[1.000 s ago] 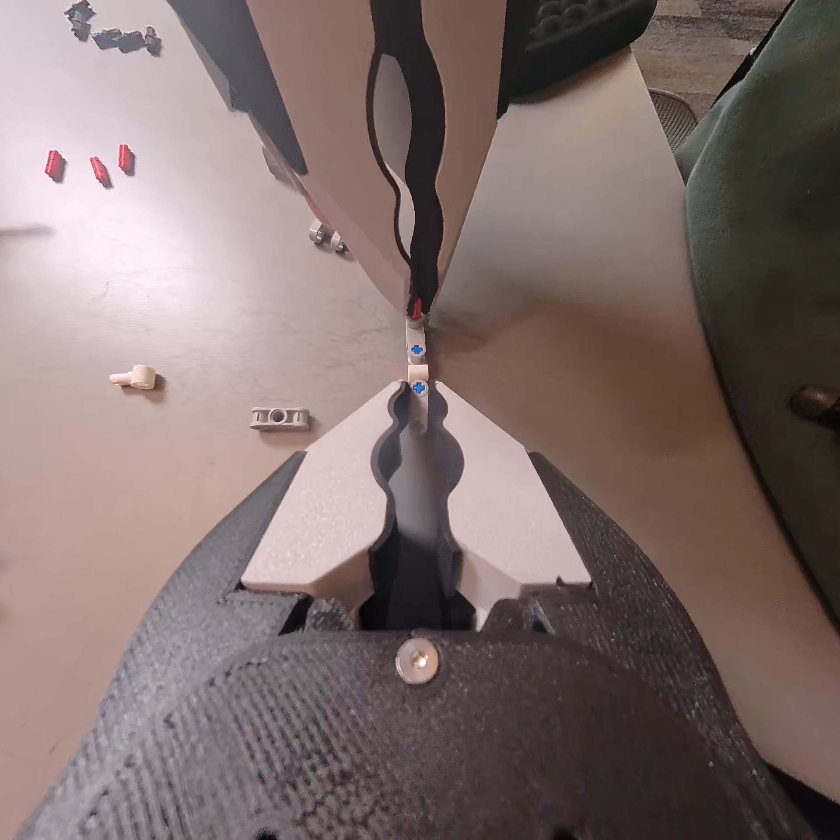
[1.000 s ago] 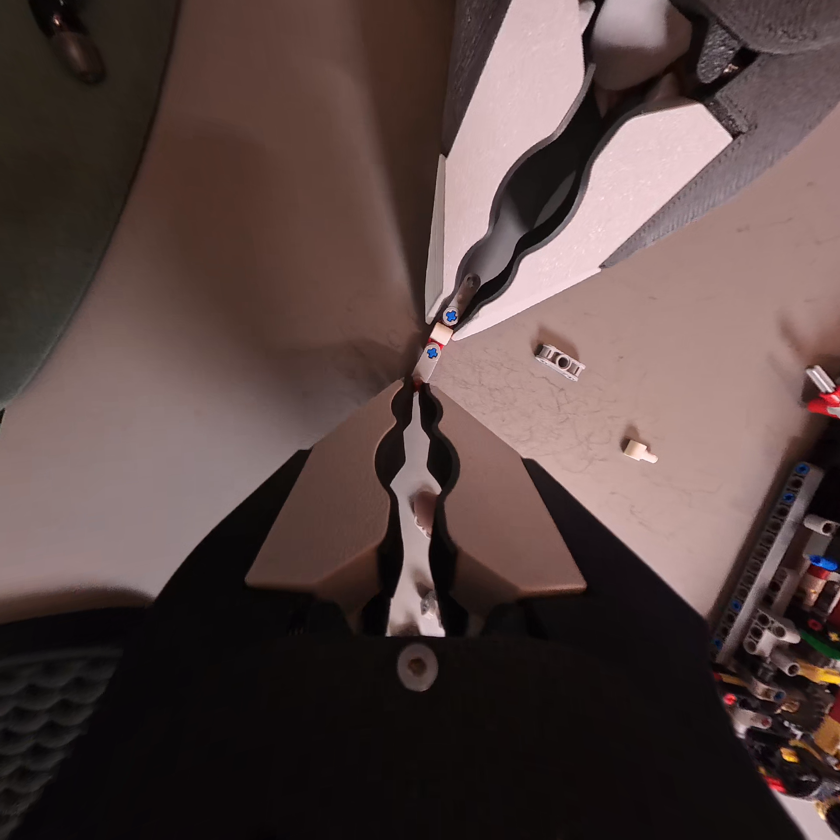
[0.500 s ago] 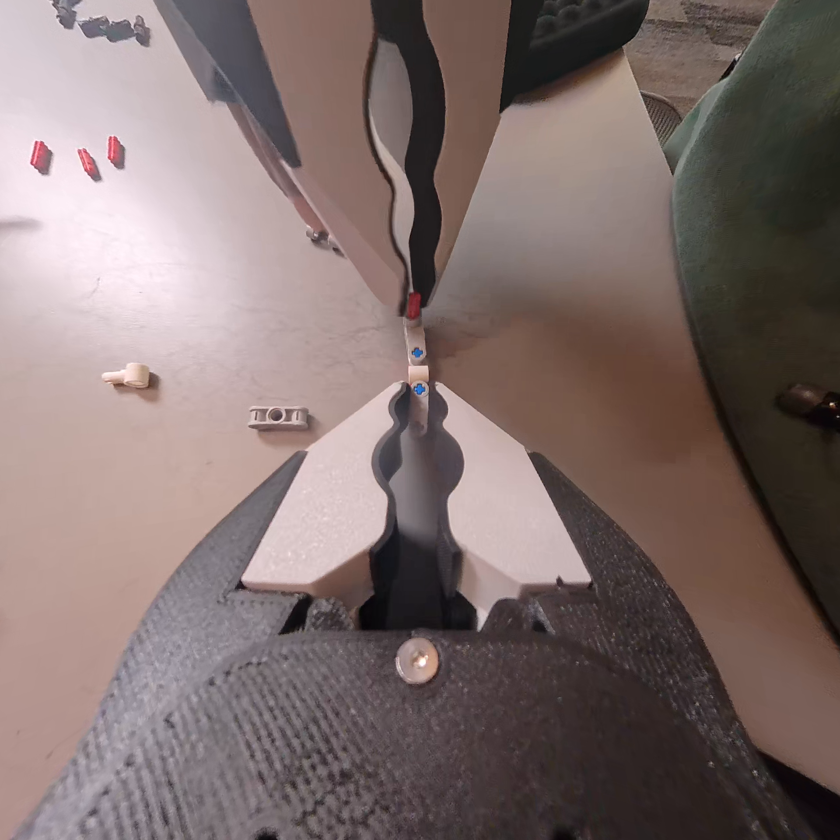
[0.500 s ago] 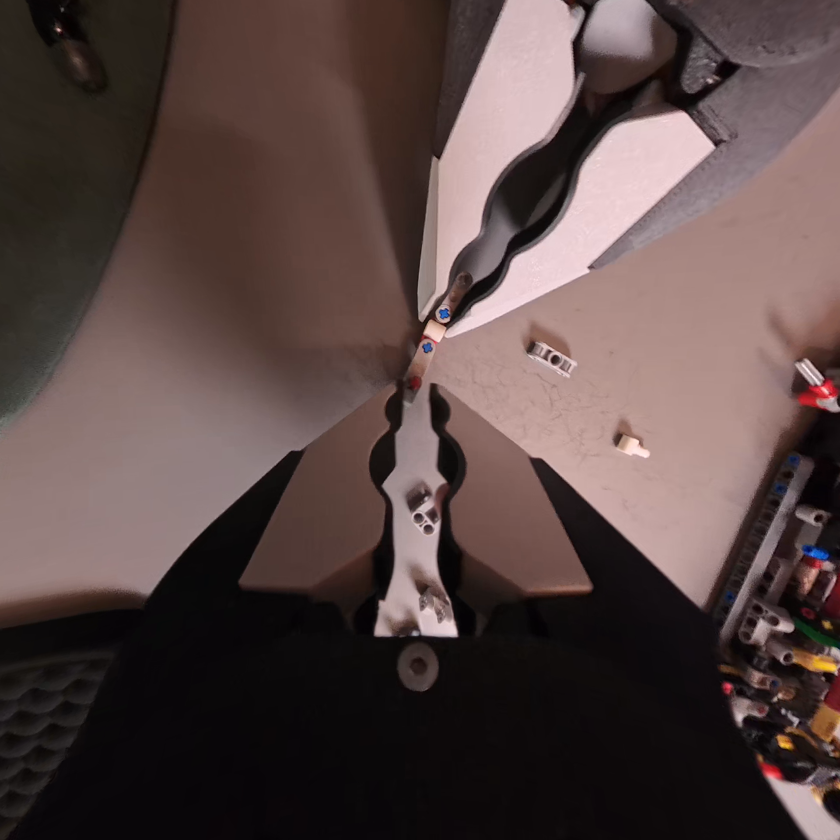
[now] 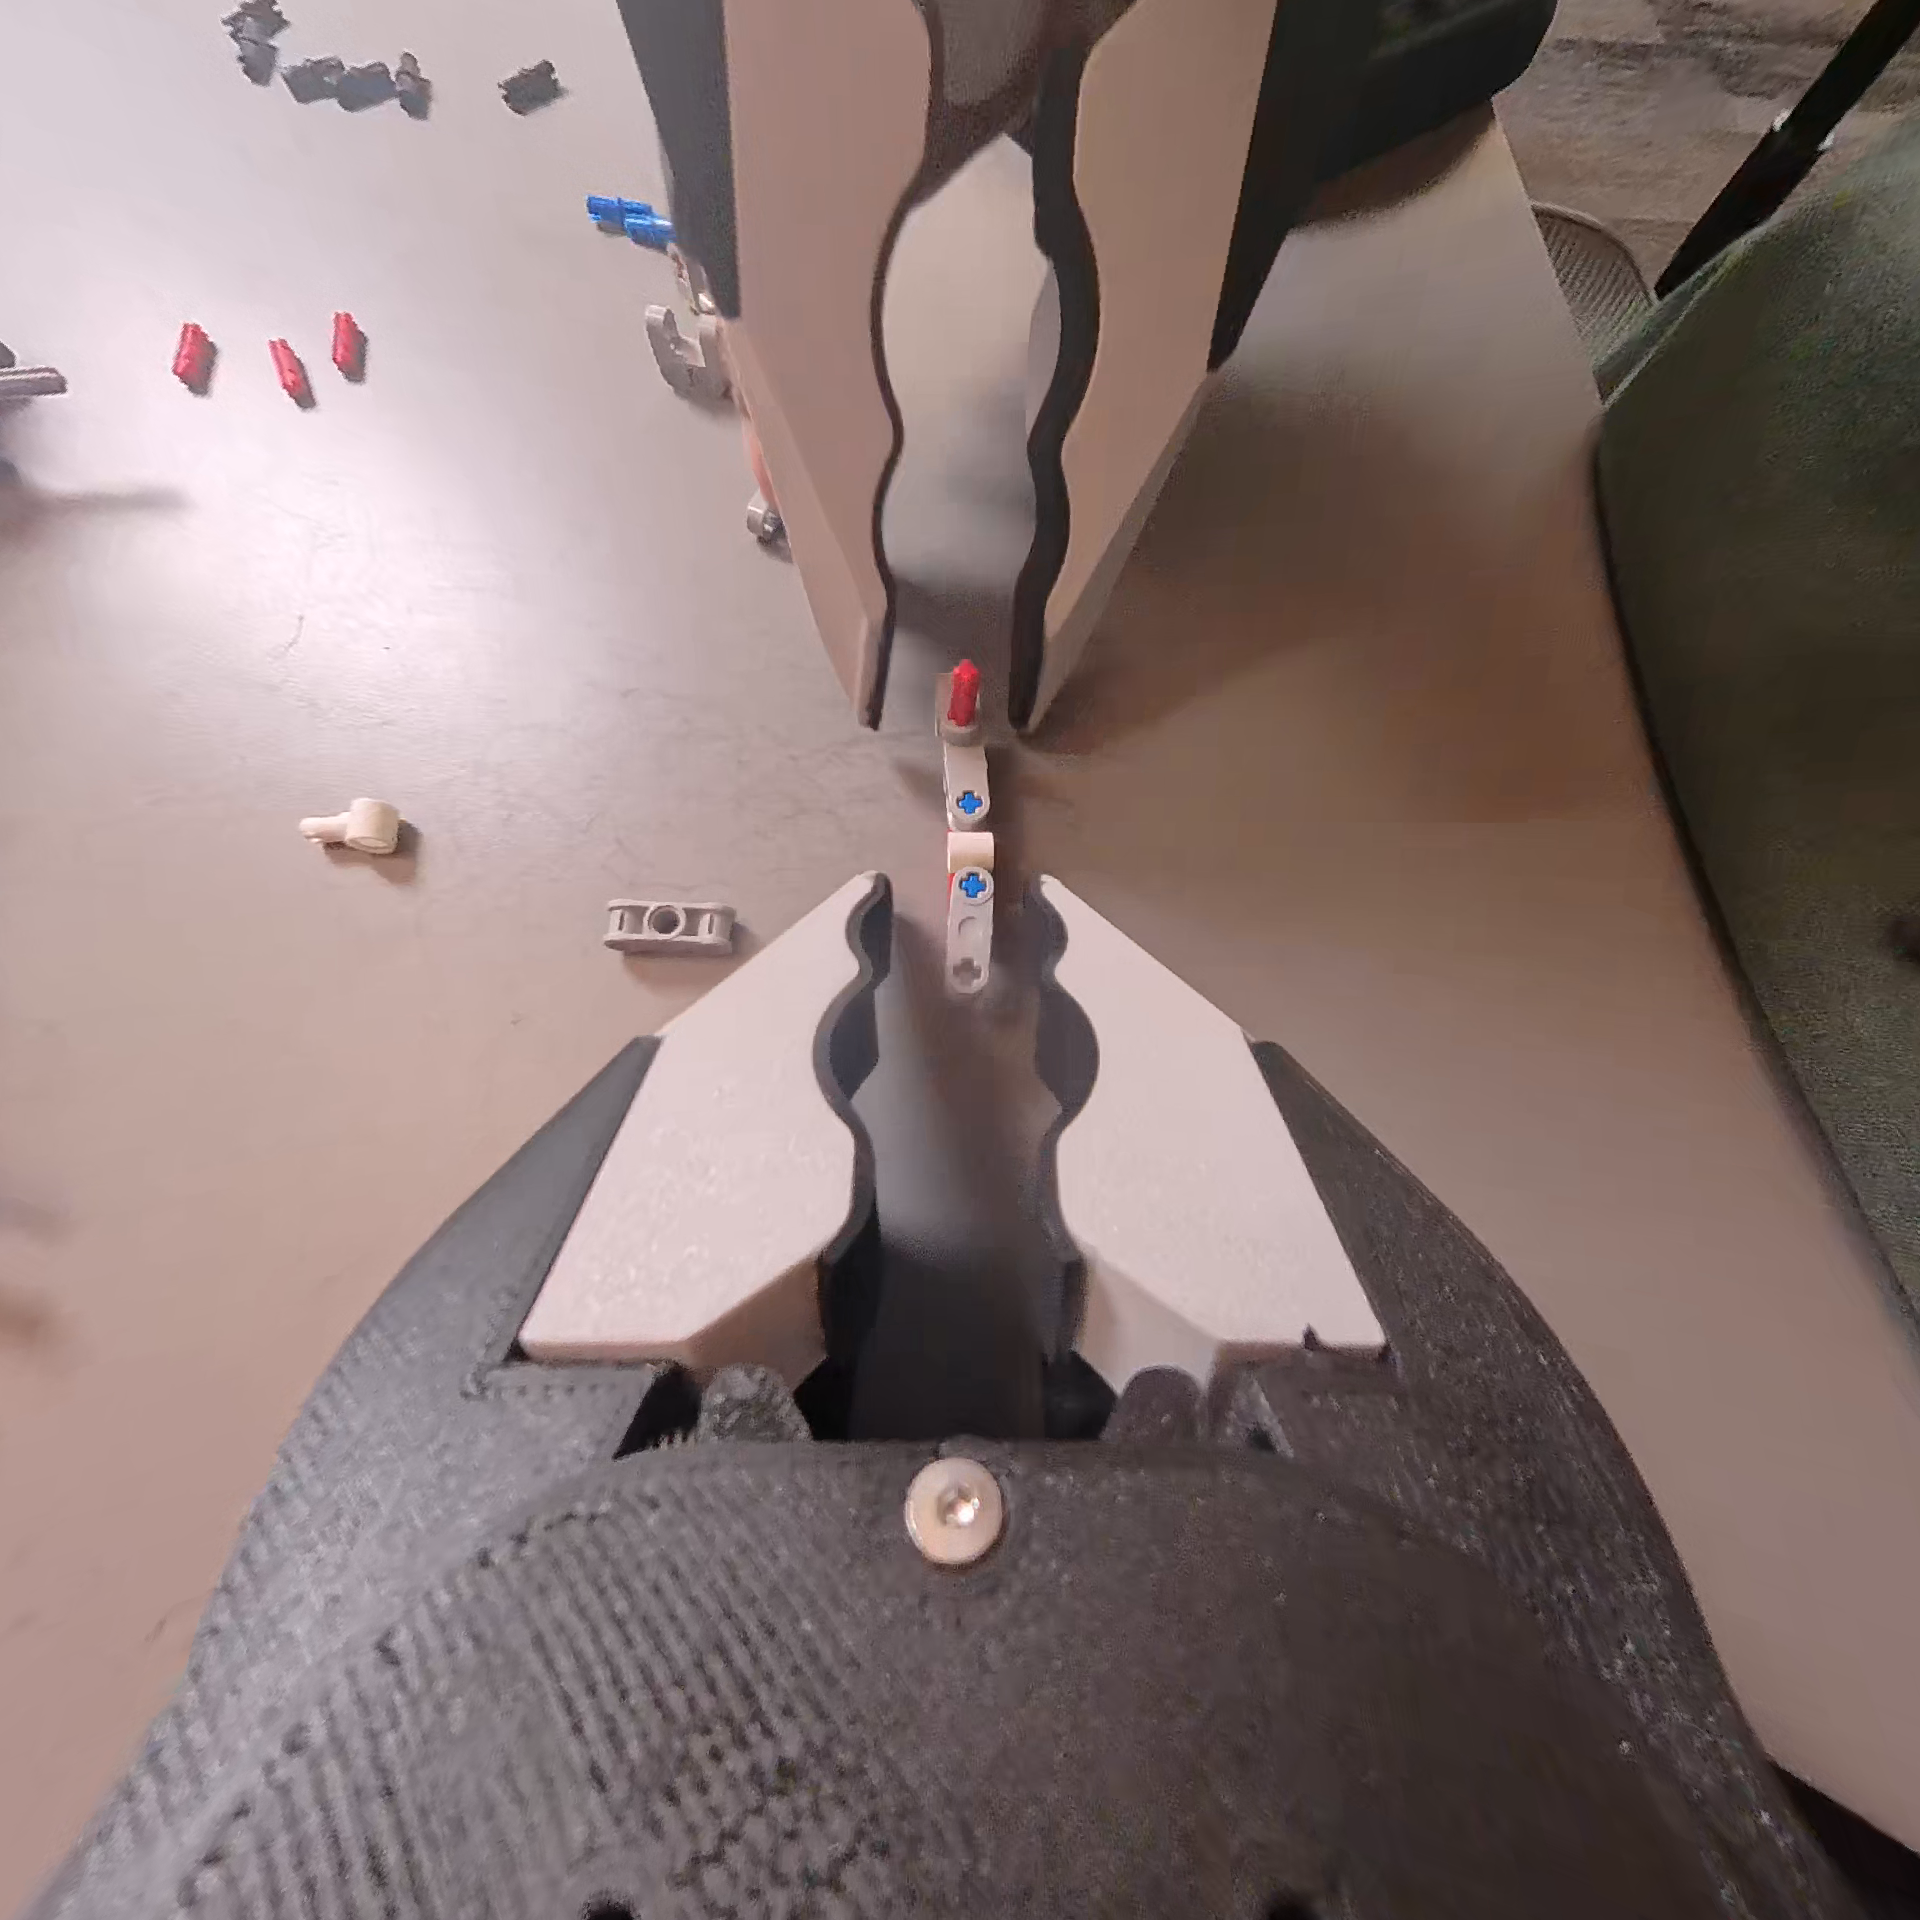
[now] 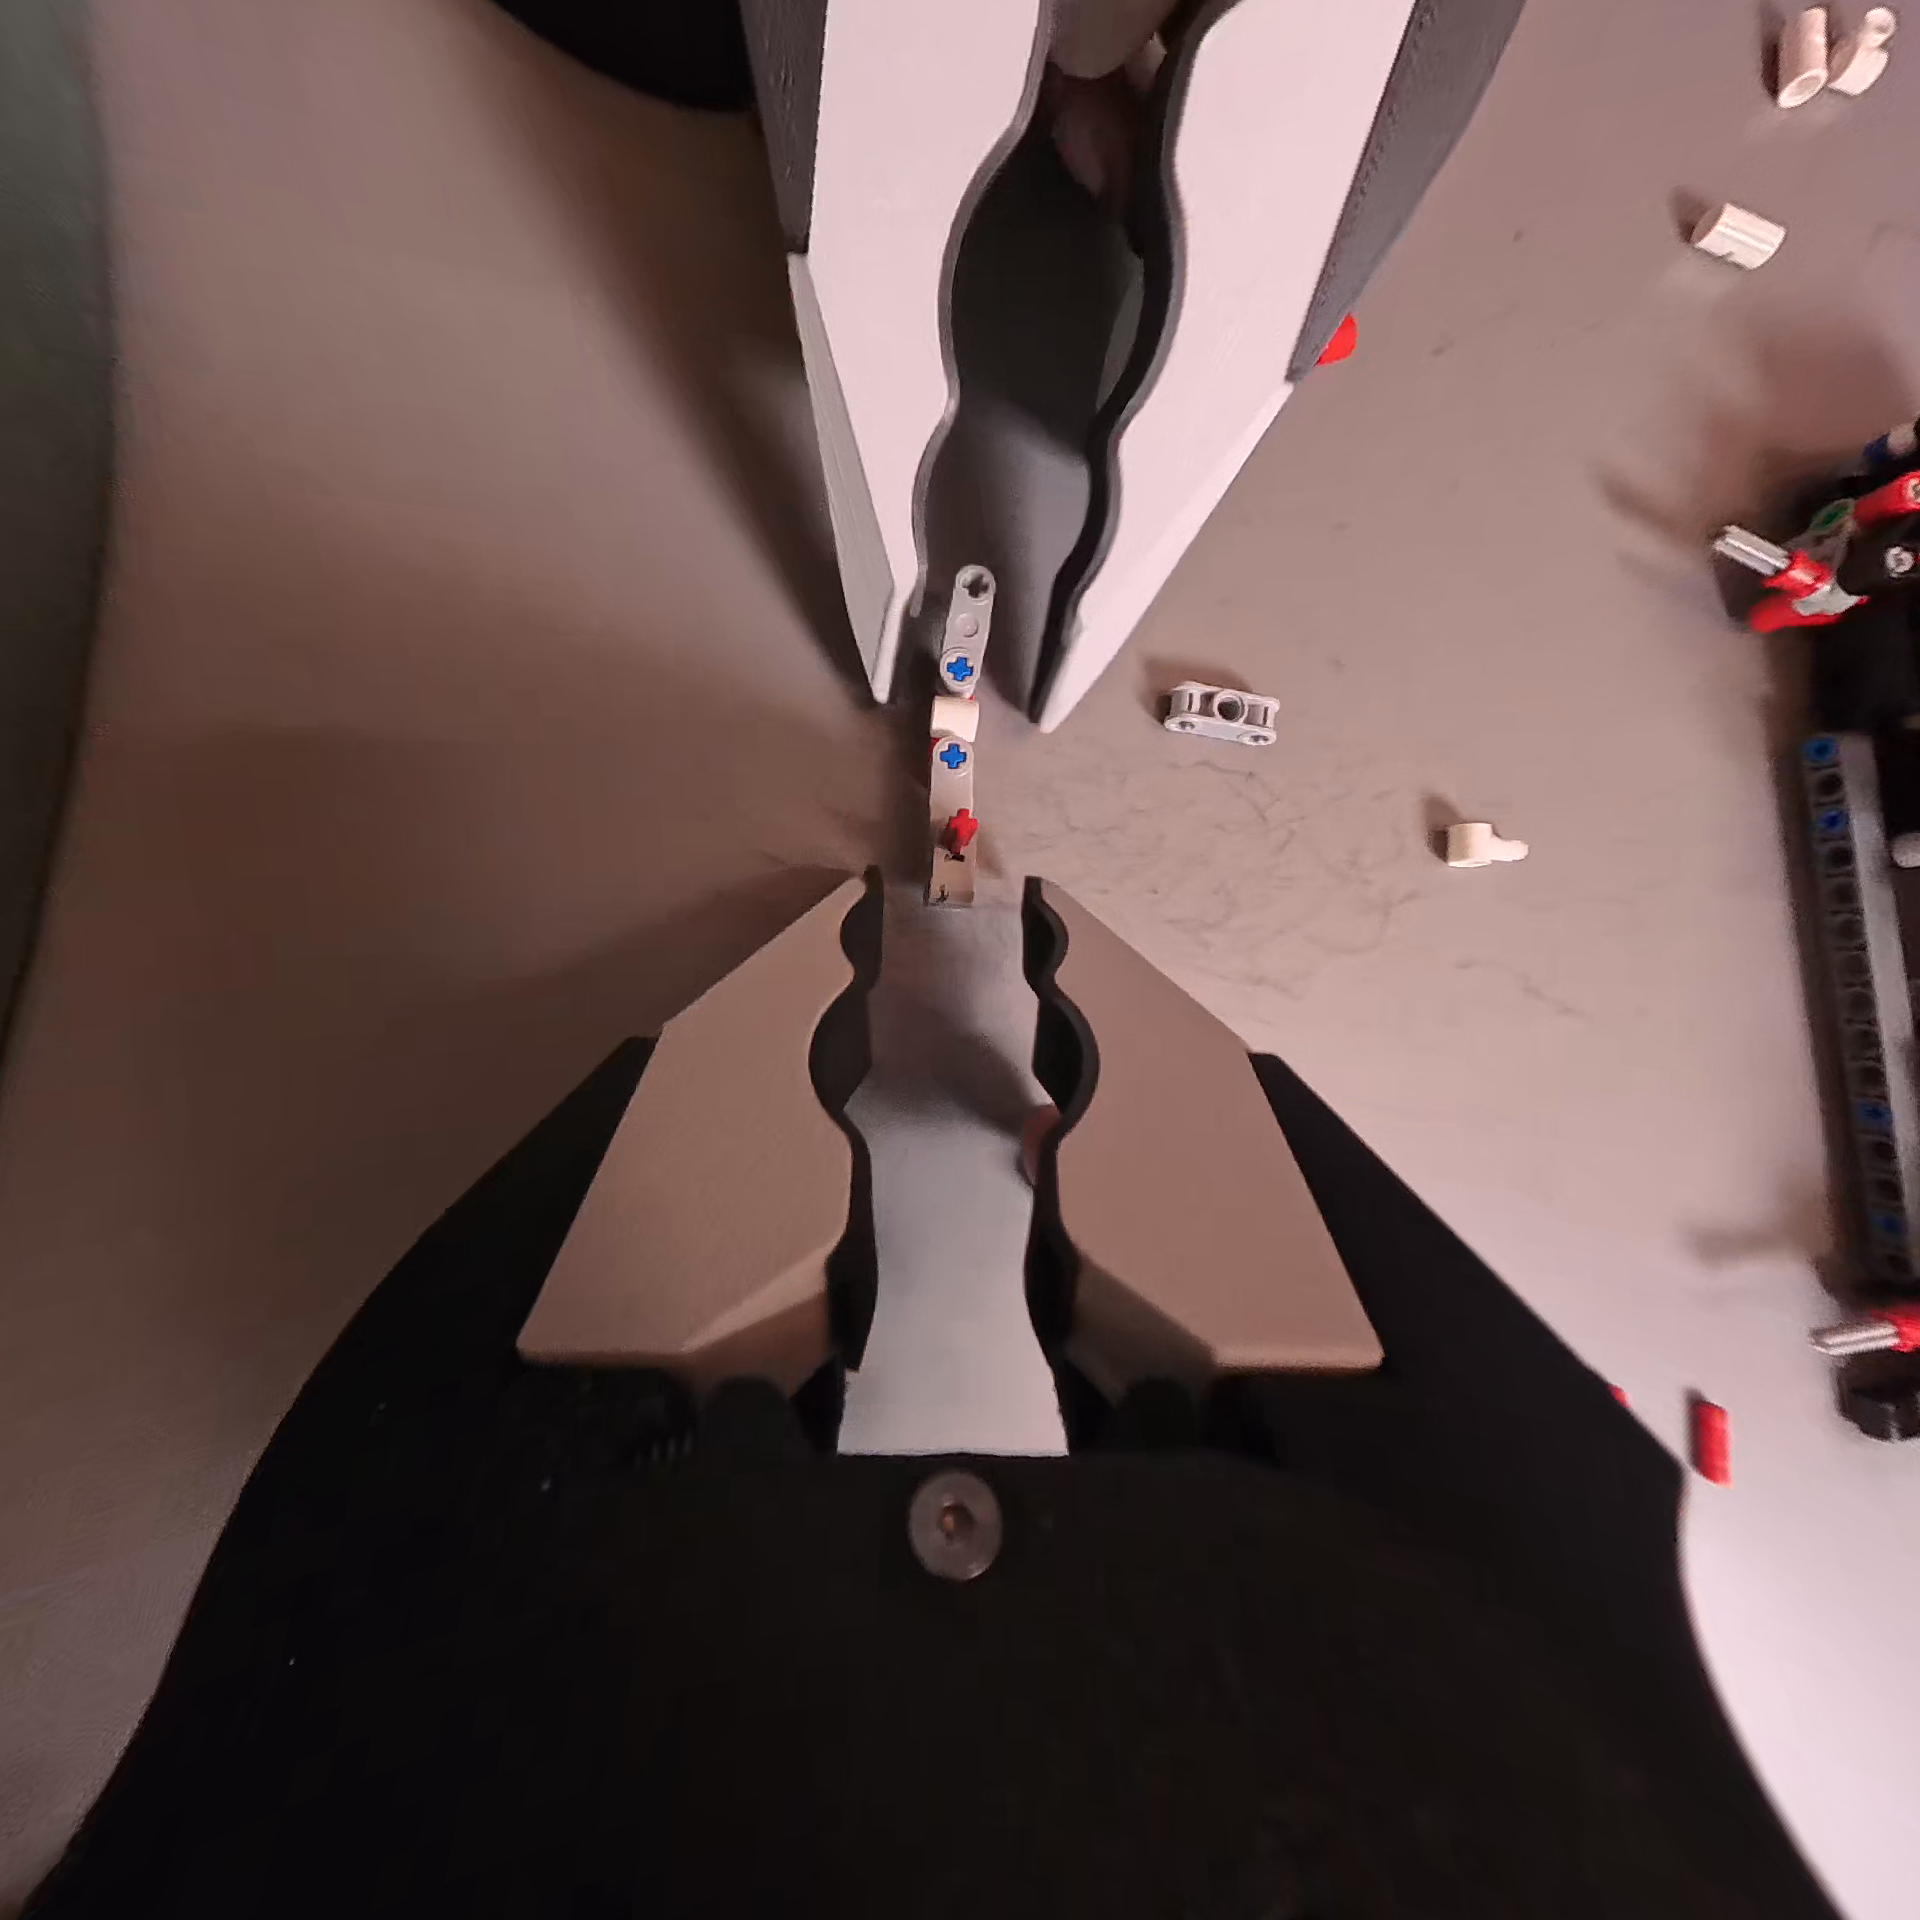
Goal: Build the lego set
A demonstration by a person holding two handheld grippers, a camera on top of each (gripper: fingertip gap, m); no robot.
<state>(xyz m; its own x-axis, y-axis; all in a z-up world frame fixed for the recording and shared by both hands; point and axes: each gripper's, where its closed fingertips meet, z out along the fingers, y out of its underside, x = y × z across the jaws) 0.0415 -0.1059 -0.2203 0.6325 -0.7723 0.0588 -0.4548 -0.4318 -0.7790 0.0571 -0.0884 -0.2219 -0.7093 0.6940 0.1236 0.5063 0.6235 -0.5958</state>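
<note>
Right hand-held gripper (image 6: 951, 883): long black beam (image 6: 1860, 997).

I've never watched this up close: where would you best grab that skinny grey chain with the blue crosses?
Probably by an end, coming in along its length. The grey link assembly lies in a thin line on the table, its flat grey end link pointing at the open left gripper; closing across that link's narrow width looks easiest.
</note>
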